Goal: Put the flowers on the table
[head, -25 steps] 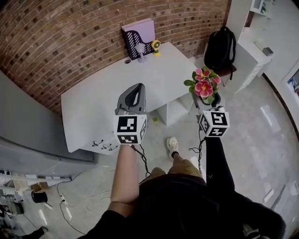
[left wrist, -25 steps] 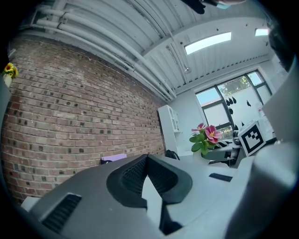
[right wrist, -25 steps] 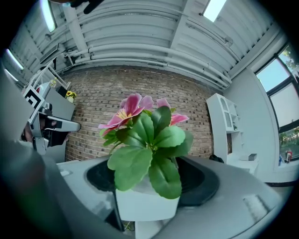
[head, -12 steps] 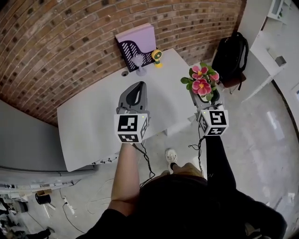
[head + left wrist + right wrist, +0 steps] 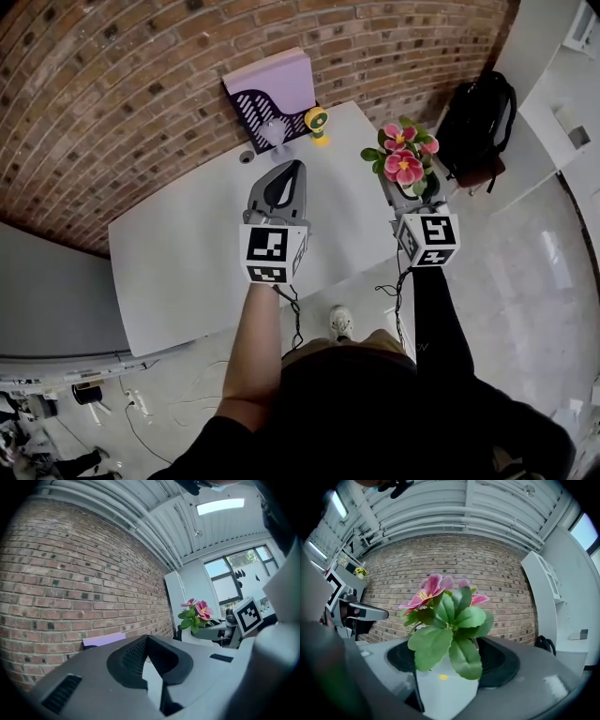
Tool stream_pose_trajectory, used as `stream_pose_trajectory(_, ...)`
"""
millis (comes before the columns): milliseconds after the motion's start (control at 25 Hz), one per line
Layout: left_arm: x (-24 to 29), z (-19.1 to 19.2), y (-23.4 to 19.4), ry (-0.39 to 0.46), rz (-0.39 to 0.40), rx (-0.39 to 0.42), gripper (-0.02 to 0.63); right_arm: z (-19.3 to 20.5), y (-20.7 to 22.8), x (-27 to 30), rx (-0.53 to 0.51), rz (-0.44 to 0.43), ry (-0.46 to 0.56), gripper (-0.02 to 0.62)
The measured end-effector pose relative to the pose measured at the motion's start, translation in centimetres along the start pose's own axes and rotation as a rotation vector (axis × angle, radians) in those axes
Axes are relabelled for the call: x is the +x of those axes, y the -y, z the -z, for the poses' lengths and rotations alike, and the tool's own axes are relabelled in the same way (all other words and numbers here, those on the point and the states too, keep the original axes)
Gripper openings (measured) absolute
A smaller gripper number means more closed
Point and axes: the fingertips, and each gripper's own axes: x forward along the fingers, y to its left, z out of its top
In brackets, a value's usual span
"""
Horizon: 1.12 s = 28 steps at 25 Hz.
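Pink flowers [image 5: 432, 590], white pot [image 5: 440, 693] in right hand-held gripper [image 5: 413, 195]

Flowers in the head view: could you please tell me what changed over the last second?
The person stepped toward the table, carrying the flowers closer, now by its right edge. The right gripper stays shut on them; the left gripper stays shut and empty over the table.
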Motion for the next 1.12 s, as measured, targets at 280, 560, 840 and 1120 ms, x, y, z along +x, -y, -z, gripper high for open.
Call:
stream_pose_trajectory(280,2.9,1.4,-0.5,-0.036,0.009,0.021,0.008,1.3,0.8,3.0,0.046,-0.036,-0.011,0.341)
stream_pose_trajectory(560,4.4,3.4,-0.6,-0.069,0.018,-0.01,0.008,7.0,0.2,4.6,0.015,-0.096,-0.121,0.339)
stream_pose_trajectory(840,5.0,5.0,-0.5,-0.089,0.017,-0.04,0.008,14.4,-0.8,4.3,0.03,-0.136,-0.261,0.341)
stream_pose_trajectory(1120,5.6,6.7,-0.1,-0.117,0.027,-0.06,0.008,20.9,-1.4,3.4,0.075,-0.149,-0.372,0.34)
